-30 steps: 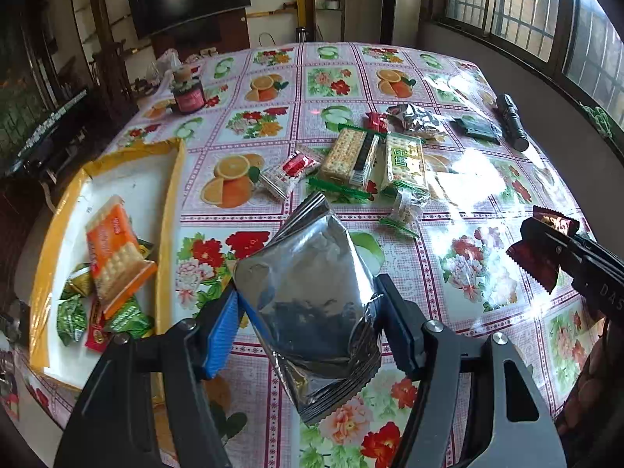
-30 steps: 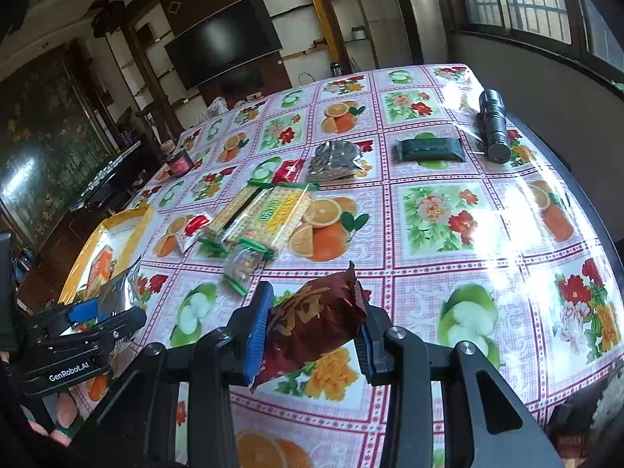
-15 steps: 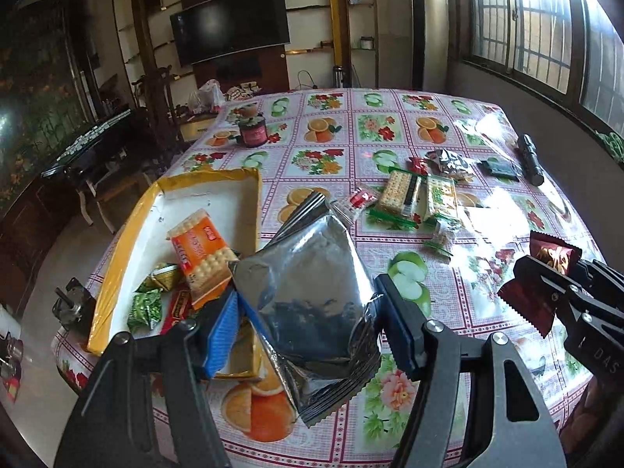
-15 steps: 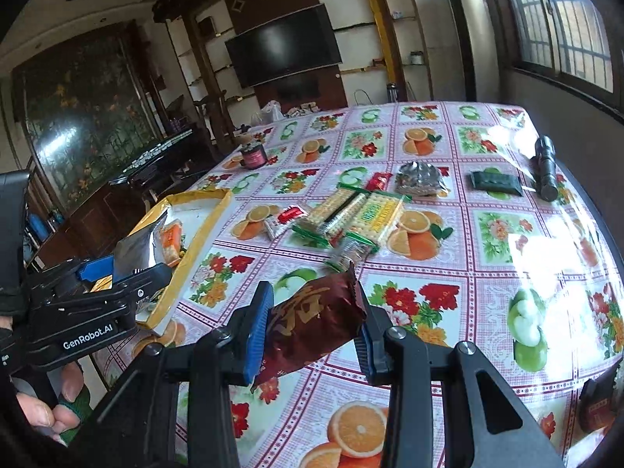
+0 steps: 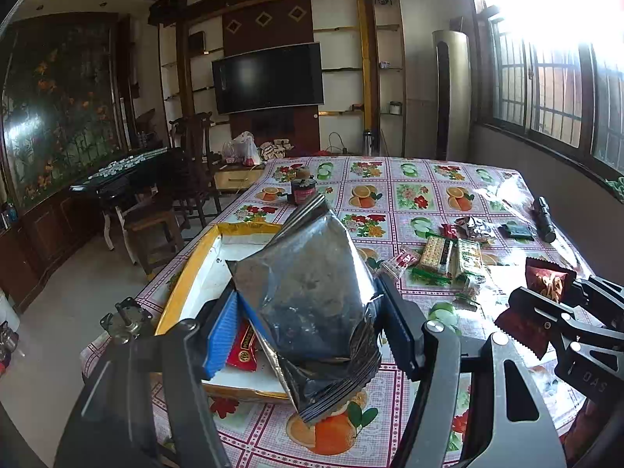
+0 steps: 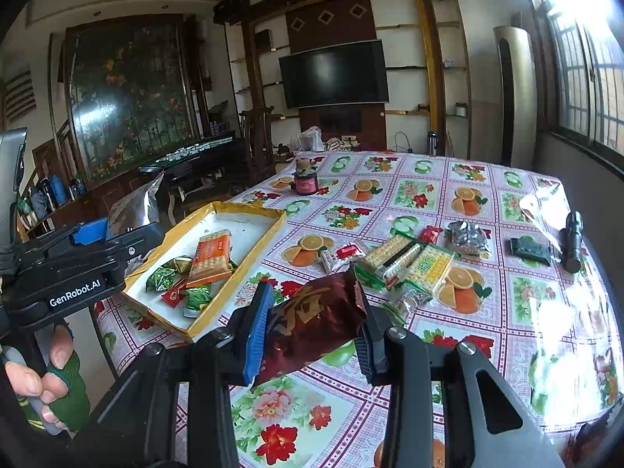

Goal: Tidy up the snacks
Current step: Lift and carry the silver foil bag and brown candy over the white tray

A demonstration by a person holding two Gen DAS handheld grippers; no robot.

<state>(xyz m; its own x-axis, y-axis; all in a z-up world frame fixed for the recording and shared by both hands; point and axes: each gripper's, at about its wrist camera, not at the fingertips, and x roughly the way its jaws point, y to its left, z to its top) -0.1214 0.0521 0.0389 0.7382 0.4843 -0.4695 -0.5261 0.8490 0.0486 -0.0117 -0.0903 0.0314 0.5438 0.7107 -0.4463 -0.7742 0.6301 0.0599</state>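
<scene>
Left wrist view shows the left hand-held gripper (image 5: 308, 335) clamped on a foil bag (image 5: 312, 296) directly above the tray (image 5: 183, 284) at the bench's left edge, nearer than the right hand-held gripper (image 6: 312, 331), clamped on a brown packet (image 6: 312, 327).

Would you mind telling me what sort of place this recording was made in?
Most likely a home living or dining room: a wall-mounted television, a table with a fruit-and-flower tablecloth, and dark wooden chairs.

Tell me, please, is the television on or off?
Off: the television screen is uniformly dark, with only faint reflections showing.
</scene>
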